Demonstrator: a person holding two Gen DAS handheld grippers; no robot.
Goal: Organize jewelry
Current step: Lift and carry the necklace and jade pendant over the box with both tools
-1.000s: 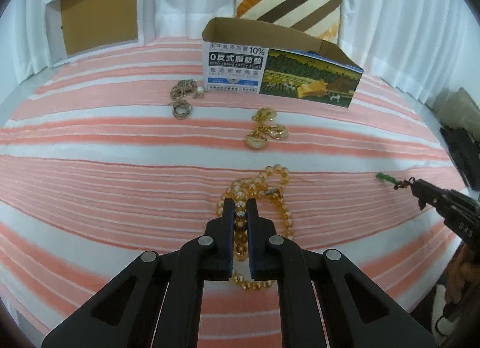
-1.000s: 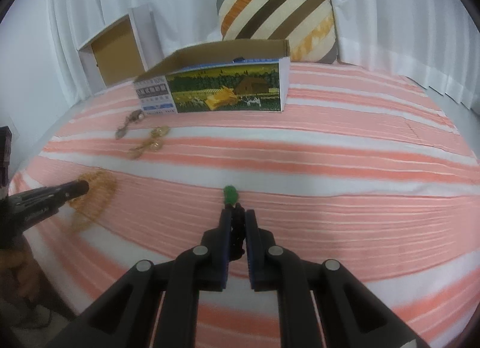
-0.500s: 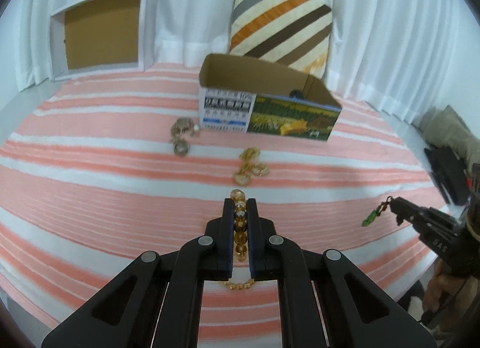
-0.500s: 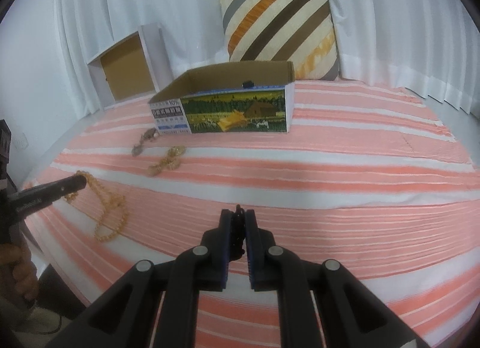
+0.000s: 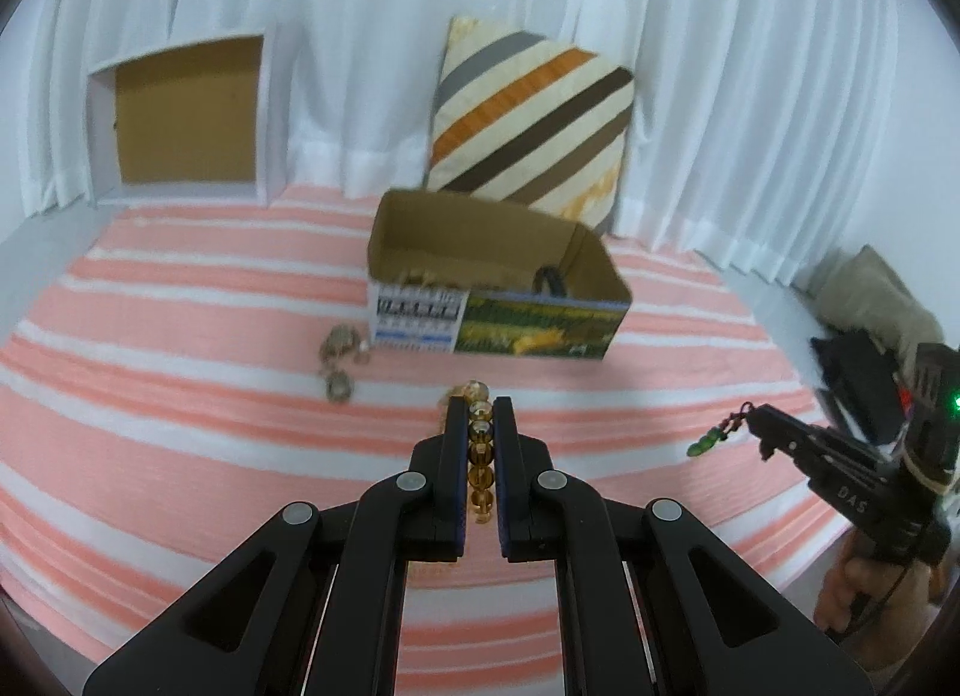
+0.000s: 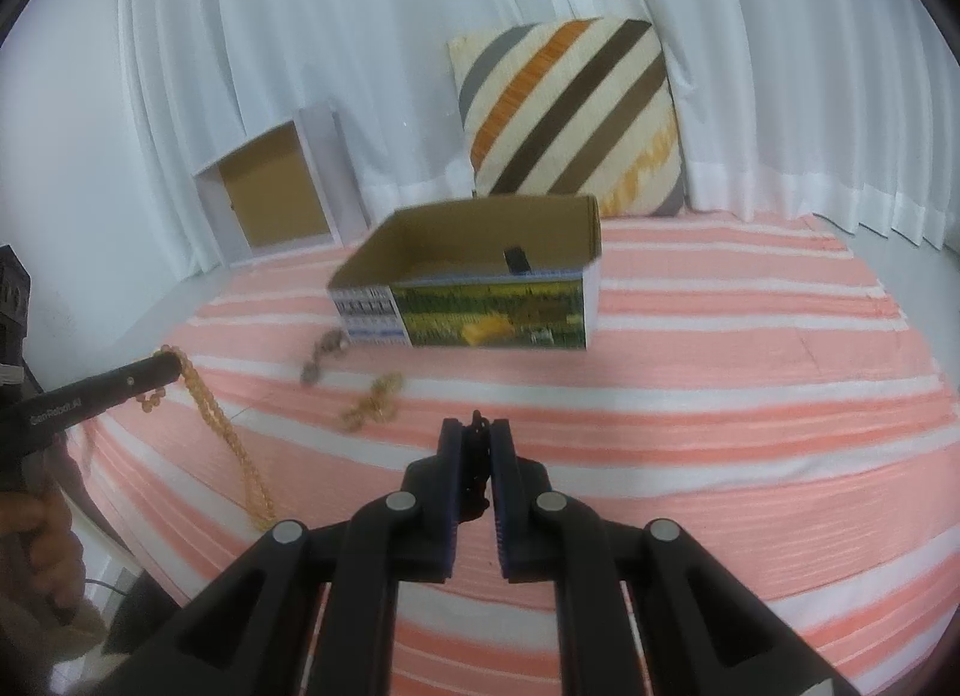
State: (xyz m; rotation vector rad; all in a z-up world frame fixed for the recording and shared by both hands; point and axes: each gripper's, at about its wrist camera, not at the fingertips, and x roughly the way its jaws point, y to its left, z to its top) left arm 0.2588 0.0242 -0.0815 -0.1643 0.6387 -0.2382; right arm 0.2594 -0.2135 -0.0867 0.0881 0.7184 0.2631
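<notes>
My left gripper (image 5: 480,405) is shut on an amber bead necklace (image 5: 480,456), whose beads line up between the fingers. In the right wrist view the necklace (image 6: 231,444) hangs from the left gripper (image 6: 171,363) above the striped bedspread. My right gripper (image 6: 477,426) is shut on a dark cord; in the left wrist view the green pendant (image 5: 705,444) dangles from that gripper (image 5: 750,417). An open cardboard box (image 5: 498,300) stands beyond on the bed, with a dark item inside. Gold jewelry (image 6: 372,405) and a silvery piece (image 6: 324,351) lie in front of the box (image 6: 480,300).
A pink and white striped bedspread (image 5: 180,396) covers the bed. A striped pillow (image 5: 534,126) leans on white curtains behind the box. A white box lid (image 5: 186,114) stands at the back left. Dark items and a beige cushion (image 5: 870,300) lie at the right edge.
Both grippers have risen off the bedspread. The amber necklace and the green pendant have lifted with them and now hang in the air. The box interior has come into view.
</notes>
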